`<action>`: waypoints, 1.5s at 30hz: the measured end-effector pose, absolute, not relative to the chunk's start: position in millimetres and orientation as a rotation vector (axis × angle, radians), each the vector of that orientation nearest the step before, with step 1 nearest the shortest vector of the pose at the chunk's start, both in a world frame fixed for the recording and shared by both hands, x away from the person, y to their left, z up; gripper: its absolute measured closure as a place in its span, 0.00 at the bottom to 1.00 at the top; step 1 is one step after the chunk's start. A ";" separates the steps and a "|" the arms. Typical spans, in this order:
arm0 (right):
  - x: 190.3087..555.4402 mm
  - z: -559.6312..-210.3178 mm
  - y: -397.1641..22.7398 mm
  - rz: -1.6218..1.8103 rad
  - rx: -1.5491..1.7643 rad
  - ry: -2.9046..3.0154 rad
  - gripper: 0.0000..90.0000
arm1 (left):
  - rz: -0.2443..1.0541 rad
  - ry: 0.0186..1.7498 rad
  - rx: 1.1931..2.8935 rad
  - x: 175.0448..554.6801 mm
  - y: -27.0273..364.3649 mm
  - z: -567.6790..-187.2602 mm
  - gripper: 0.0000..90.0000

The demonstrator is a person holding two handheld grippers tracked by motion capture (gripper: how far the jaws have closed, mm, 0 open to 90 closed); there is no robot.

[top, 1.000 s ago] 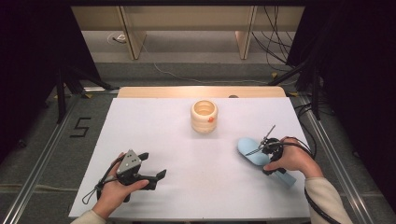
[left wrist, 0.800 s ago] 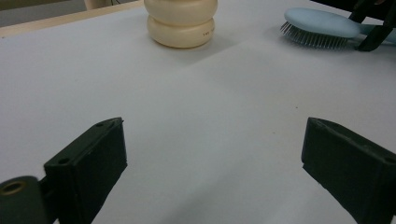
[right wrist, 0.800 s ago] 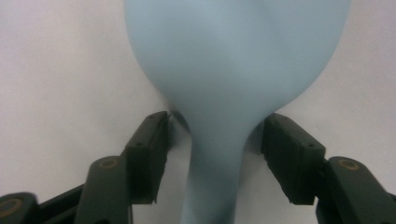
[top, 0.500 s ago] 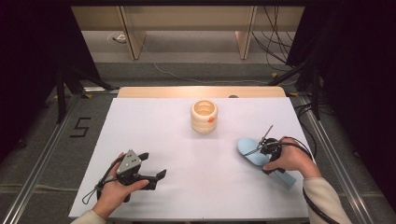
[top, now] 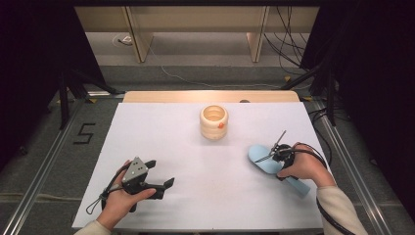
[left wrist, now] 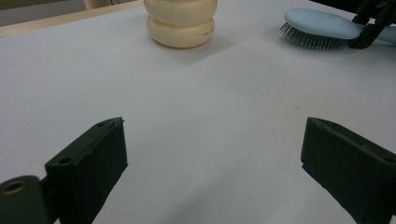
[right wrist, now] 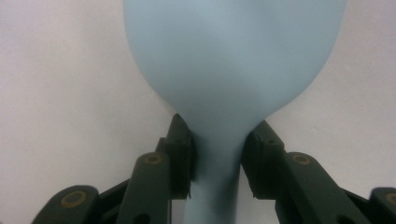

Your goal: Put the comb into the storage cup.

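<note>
A light blue hairbrush (top: 262, 159) lies bristles down on the white table (top: 161, 132) at the right. My right gripper (top: 276, 155) sits over its handle. In the right gripper view the jaws have just been closing, and the pads now press both sides of the narrow neck of the hairbrush (right wrist: 233, 56); the right gripper (right wrist: 217, 140) is shut on it. My left gripper (top: 160, 174) rests low at the front left, jaws wide apart. Between the jaws of the left gripper (left wrist: 212, 154) there is only bare table.
A cream ribbed jar (top: 214, 122) with an open top stands at the middle back of the table, and it appears far ahead in the left gripper view as the jar (left wrist: 181, 21), with the hairbrush (left wrist: 322, 25) to its right. Dark frames and cables flank the table.
Both hands have kept their places in the high view. The brush and the jar have not moved.
</note>
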State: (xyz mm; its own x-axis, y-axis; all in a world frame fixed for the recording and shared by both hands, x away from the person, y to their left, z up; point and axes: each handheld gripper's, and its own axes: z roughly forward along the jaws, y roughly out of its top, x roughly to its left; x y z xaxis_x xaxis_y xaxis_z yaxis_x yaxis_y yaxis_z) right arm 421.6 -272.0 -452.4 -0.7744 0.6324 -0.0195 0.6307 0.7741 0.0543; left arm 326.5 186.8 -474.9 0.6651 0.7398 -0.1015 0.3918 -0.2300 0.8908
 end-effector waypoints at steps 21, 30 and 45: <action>419.2 -451.5 -277.8 0.141 1.015 2.939 0.78 | 0.420 0.897 1.850 326.6 187.0 -474.8 0.08; 418.5 -451.2 -281.1 0.181 1.025 2.936 0.78 | 0.418 0.898 1.848 326.7 186.8 -474.9 0.08; 415.7 -443.7 -286.2 0.266 1.037 2.918 0.78 | 0.416 0.900 1.848 326.9 187.1 -475.0 0.08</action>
